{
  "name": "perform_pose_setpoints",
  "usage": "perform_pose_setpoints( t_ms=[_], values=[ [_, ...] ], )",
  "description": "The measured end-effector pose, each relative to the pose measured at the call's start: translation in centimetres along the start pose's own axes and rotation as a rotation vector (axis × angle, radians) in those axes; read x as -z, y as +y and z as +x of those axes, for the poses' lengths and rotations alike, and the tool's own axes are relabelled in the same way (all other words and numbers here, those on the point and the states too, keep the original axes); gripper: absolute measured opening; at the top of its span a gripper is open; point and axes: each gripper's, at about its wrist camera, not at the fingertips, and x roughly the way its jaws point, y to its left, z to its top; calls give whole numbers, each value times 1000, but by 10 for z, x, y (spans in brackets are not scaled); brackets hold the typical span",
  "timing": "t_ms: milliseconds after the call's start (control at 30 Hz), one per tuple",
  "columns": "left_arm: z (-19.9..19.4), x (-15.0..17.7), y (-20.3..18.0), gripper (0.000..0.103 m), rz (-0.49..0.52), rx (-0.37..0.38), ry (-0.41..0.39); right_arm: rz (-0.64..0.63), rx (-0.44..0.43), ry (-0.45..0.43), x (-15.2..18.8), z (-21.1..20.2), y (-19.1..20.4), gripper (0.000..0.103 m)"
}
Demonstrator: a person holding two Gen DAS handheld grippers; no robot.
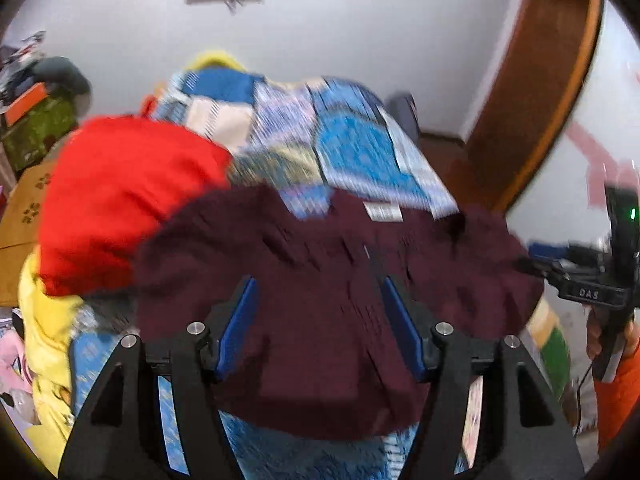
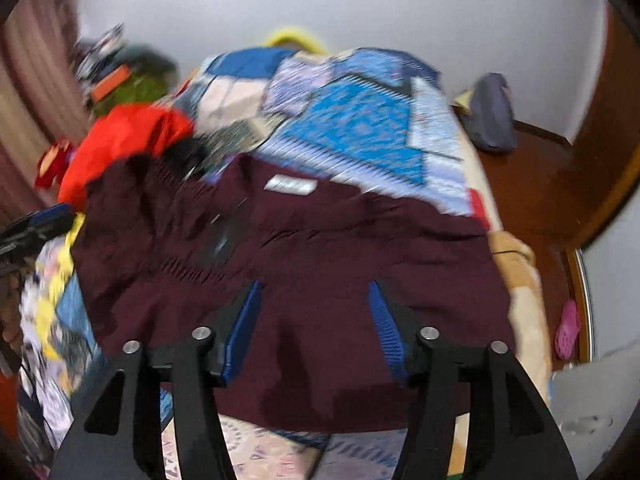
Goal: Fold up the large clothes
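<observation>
A: Nearest us, the left gripper and right gripper stand with jaws apart, holding nothing.
B: We count one maroon garment, lying on the bed below both, long axis across, label at its far edge.
A: One red garment lies left; white walls behind.

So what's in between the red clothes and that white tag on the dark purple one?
Only dark maroon garment, creased, runs from the red garment to the white label; the left wrist view shows it best.
</observation>
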Motion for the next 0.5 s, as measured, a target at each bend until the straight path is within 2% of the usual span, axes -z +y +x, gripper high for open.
perform_pose_setpoints(
  t_ms=[133, 233, 333, 500],
  values=[
    [36, 30, -17, 63, 7, 32, 102, -13, -25, 87, 21, 35, 17, 54],
    [68, 51, -22, 63, -4, 14, 182, 17, -39, 160, 38, 61, 13, 54],
    [81, 68, -23, 65, 1, -1, 189, 22, -71, 170, 56, 73, 4, 54],
    [68, 76, -20, 65, -22, 4, 157, -1, -45, 165, 61, 64, 0, 54]
  ],
)
